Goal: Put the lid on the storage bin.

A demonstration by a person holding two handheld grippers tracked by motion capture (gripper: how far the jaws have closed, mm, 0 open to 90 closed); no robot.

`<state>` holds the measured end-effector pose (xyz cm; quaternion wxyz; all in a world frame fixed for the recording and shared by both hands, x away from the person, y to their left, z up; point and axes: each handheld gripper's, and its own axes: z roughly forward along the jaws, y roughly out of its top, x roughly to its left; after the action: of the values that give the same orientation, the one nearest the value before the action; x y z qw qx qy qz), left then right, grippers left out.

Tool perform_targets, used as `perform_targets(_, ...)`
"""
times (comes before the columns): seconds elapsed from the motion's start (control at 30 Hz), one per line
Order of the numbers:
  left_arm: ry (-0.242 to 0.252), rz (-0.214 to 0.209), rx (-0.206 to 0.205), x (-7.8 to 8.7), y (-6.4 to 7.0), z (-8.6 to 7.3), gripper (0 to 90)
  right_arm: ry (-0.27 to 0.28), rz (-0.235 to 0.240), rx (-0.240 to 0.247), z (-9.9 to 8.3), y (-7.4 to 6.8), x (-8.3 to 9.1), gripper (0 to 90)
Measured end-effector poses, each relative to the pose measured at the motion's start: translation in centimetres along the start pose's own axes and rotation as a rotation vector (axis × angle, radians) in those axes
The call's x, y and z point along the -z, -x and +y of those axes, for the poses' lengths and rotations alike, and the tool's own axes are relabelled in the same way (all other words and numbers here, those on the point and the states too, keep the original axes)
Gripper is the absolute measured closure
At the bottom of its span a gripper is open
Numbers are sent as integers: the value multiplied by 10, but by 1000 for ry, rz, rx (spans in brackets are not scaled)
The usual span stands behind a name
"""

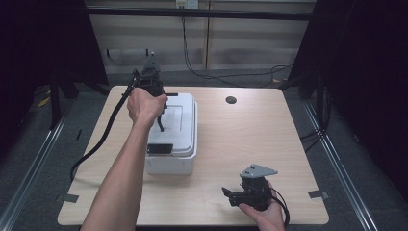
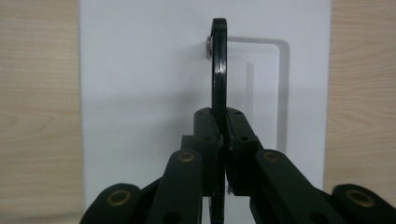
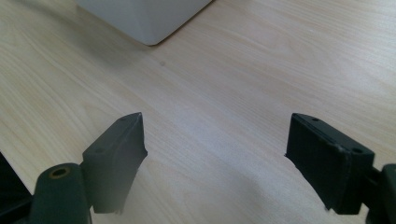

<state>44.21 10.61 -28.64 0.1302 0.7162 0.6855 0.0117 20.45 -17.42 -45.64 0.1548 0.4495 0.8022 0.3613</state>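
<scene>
The white box [image 1: 172,137] sits on the desk [image 1: 250,139] toward nine o'clock from the middle, its lid carrying a black handle [image 2: 218,65] that stands upright over a shallow recess. The left claw [image 2: 225,140] is pinched tight on that handle from above, jaws pressed flat against both its faces. The right claw [image 3: 212,154], at about five o'clock near the desk's front edge, hangs wide apart over bare wood, gripping nothing, with the box's corner at its eleven o'clock.
</scene>
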Motion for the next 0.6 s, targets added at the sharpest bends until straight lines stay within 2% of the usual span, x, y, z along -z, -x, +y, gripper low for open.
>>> perform_targets(0.13, 8, 14, 16, -1, 2, -1, 848, 1, 1, 3, 0, 0, 0, 190)
perform_targets(0.23, 19, 13, 21, 0, 3, -2, 847, 3, 5, 5, 0, 0, -1, 190)
perform_targets(0.27, 10, 6, 11, 0, 3, -2, 848, -1, 5, 1, 0, -1, -1, 190)
perform_targets(0.33, 7, 4, 24, -1, 3, -2, 847, -1, 4, 0, 0, -1, -1, 190)
perform_targets(0.4, 5, 7, 11, -1, 5, -2, 846, 3, 4, 5, 0, -1, -1, 190)
perform_targets(0.43, 1, -5, 11, -1, 5, -2, 847, 0, 3, 4, 0, 0, -1, 190)
perform_targets(0.5, -8, 3, -4, -1, 8, -2, 847, 1, 1, 3, 0, 0, -1, 190)
perform_targets(0.6, -4, 11, -1, -2, 9, -2, 847, -1, 2, 4, 0, 0, -1, 190)
